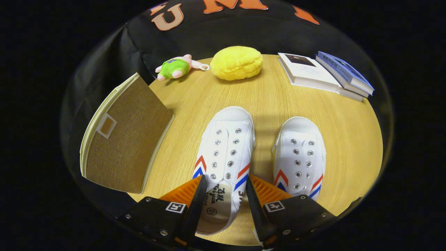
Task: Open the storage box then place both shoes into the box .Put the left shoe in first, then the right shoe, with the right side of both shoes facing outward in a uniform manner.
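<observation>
while tongs (pixel 223 195) straddle left shoe (pixel 223 153), seemingly touching.

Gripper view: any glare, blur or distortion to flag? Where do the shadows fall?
Gripper view: strong fisheye bending, so the table edge curves; focus is sharp on both shoes, left shoe and right shoe; no glare; soft shadows lie between the shoes and under the yellow plush; the gripper is open, fingers flanking the left shoe's heel.
</observation>
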Demonstrator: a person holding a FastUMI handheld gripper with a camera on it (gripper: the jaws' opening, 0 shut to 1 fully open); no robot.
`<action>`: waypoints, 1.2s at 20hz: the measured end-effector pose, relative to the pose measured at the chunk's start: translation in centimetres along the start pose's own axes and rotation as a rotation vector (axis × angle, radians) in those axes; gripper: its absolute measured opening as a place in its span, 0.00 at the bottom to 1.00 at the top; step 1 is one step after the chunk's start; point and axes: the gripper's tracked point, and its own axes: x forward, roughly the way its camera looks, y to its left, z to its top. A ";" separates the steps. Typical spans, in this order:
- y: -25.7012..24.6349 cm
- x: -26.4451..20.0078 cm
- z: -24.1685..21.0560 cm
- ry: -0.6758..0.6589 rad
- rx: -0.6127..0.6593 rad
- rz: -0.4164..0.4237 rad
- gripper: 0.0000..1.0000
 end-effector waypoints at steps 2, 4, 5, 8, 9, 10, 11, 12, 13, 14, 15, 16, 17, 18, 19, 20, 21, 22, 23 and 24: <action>0.0 0.1 0.1 -0.001 0.069 0.025 0.59; -0.8 -0.1 0.2 -0.017 0.117 0.038 0.50; -1.2 0.1 0.1 -0.033 0.136 0.037 0.35; -1.2 -0.1 0.2 -0.045 0.173 0.060 0.14; -1.2 -0.4 0.4 -0.052 0.177 0.062 0.10; -1.1 -0.4 0.5 -0.056 0.172 0.063 0.08; -0.8 -0.8 0.4 -0.045 0.172 0.067 0.06; 0.1 -1.0 0.8 -0.049 0.173 0.084 0.06; 1.4 -1.8 1.4 -0.059 0.171 0.107 0.06; 2.3 -2.4 2.2 -0.076 0.172 0.129 0.06; 3.2 -3.1 2.9 -0.093 0.171 0.148 0.06; 4.2 -3.9 3.8 -0.114 0.166 0.163 0.06; 5.2 -4.7 4.8 -0.136 0.152 0.175 0.06; 6.2 -5.6 5.7 -0.157 0.138 0.186 0.06; 7.3 -6.6 6.4 -0.177 0.120 0.198 0.05; 8.5 -7.5 7.2 -0.197 0.112 0.211 0.06; 9.8 -8.3 7.9 -0.211 0.100 0.226 0.05; 11.1 -9.1 8.6 -0.229 0.093 0.243 0.06; 12.6 -9.9 9.3 -0.244 0.080 0.264 0.05; 13.8 -11.0 9.9 -0.257 0.076 0.285 0.06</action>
